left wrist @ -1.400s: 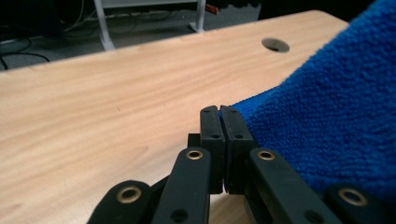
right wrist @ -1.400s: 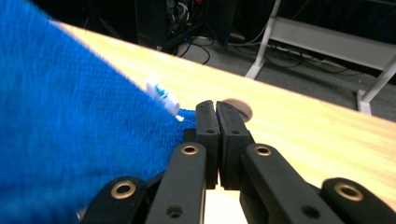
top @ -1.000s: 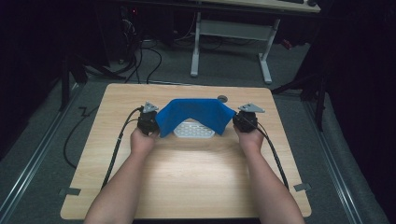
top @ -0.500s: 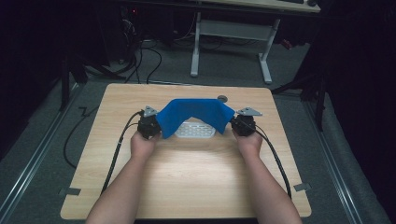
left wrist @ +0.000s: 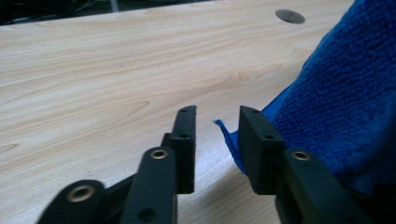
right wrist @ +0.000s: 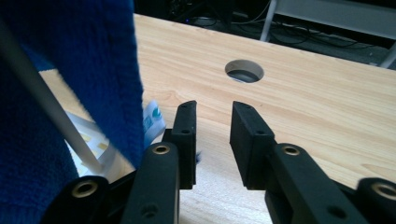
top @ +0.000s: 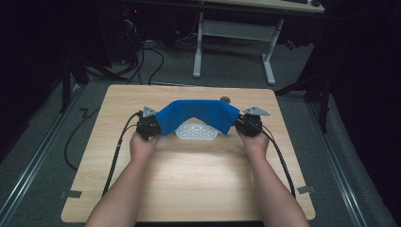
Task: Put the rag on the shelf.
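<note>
A blue terry cloth (top: 198, 113) arches over a white perforated tray (top: 196, 133) at the middle of the wooden table (top: 189, 179). My left gripper (top: 156, 124) sits at the cloth's left end and my right gripper (top: 239, 124) at its right end. In the left gripper view the jaws (left wrist: 217, 116) stand open; a corner of the cloth (left wrist: 336, 93) pokes into the gap beside the right jaw without being pinched. In the right gripper view the jaws (right wrist: 212, 109) are open and hold nothing. There the cloth (right wrist: 70, 70) hangs to their left over the white tray (right wrist: 88, 133).
A round cable hole (top: 225, 99) lies in the tabletop just behind the cloth. A white-legged desk (top: 234, 33) and cables stand on the dark floor beyond the table's far edge. Bare wood stretches toward the person's side.
Both hands have drifted slightly toward the person. The cloth stays draped over the tray, its arch a little more pronounced.
</note>
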`<state>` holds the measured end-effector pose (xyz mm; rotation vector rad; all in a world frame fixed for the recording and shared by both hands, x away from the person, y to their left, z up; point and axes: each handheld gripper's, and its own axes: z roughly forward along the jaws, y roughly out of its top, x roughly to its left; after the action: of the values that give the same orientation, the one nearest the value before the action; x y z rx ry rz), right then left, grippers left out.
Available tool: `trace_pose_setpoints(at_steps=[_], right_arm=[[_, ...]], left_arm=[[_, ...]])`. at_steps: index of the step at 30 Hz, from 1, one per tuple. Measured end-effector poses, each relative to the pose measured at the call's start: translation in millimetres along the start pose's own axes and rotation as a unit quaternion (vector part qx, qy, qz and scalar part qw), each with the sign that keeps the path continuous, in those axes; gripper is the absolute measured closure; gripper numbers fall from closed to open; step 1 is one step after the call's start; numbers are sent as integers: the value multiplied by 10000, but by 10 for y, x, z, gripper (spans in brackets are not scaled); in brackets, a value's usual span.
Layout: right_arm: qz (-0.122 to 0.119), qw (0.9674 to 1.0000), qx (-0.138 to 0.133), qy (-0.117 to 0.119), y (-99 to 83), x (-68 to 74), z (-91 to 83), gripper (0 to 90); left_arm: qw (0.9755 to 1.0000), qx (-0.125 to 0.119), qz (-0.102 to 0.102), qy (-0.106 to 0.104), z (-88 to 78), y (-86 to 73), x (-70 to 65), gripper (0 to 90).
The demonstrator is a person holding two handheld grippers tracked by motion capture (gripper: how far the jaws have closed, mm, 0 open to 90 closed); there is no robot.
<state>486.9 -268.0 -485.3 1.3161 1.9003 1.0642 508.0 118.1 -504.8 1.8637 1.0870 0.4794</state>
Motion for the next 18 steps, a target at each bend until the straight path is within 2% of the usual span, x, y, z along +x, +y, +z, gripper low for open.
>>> trace_pose_setpoints(at_steps=[6, 11, 15, 18], right_arm=[[15, 10000, -71, -36, 52, -25, -55, 662], [71, 9999, -134, -57, 88, -56, -82, 623], [155, 9997, -179, -47, 110, -90, -107, 566], [127, 9996, -229, -57, 116, -110, -122, 522]], left_arm=[[9998, -79, -61, 175, -62, 33, 7, 557], [9996, -187, -135, 191, -109, 64, 23, 494], [9994, -169, -109, 298, -151, 82, 46, 422], [9992, -136, -173, 320, -186, 92, 78, 396]])
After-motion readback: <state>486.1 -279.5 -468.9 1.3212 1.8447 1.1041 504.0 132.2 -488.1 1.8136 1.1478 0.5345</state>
